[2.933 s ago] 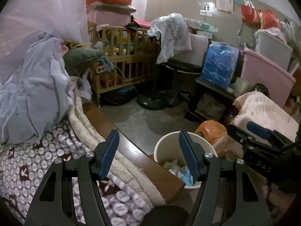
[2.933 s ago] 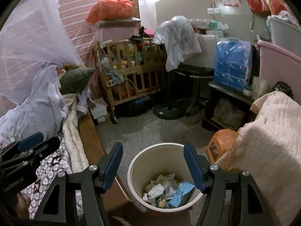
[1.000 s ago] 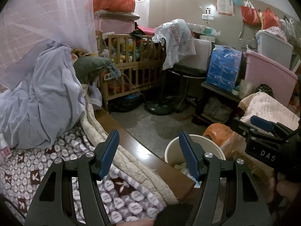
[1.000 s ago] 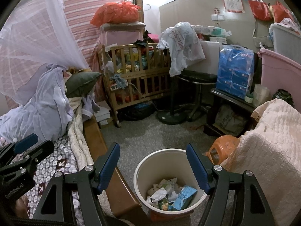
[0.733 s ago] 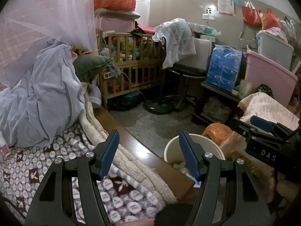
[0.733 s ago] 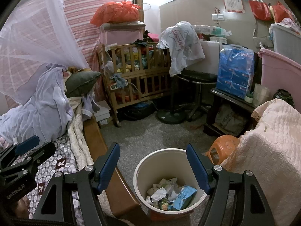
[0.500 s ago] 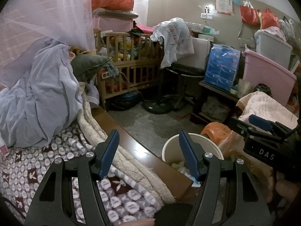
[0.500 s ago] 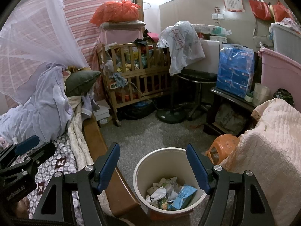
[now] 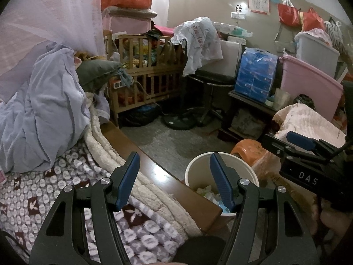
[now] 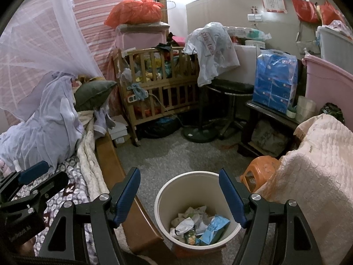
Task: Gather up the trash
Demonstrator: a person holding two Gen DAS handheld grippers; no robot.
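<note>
A cream waste bin [image 10: 196, 207] stands on the floor beside the bed's wooden edge, holding crumpled wrappers and a blue packet [image 10: 213, 228]. My right gripper [image 10: 179, 195] hangs above the bin, open and empty. My left gripper [image 9: 174, 177] is open and empty over the bed's edge, with the bin [image 9: 199, 167] just right of it. Each gripper shows at the side of the other's view: the right one [image 9: 308, 163] and the left one [image 10: 28, 185].
The bed [image 9: 44, 190] with a patterned blanket and lilac bedding fills the left. A wooden crib [image 10: 158, 88], black stool [image 10: 229, 101], blue tissue pack [image 10: 273, 79], orange stool [image 10: 260, 167] and a cream-covered seat [image 10: 313, 172] ring the grey floor.
Both grippers have stayed open and empty, drifting only slightly. The views shifted a little; the bin's contents look the same.
</note>
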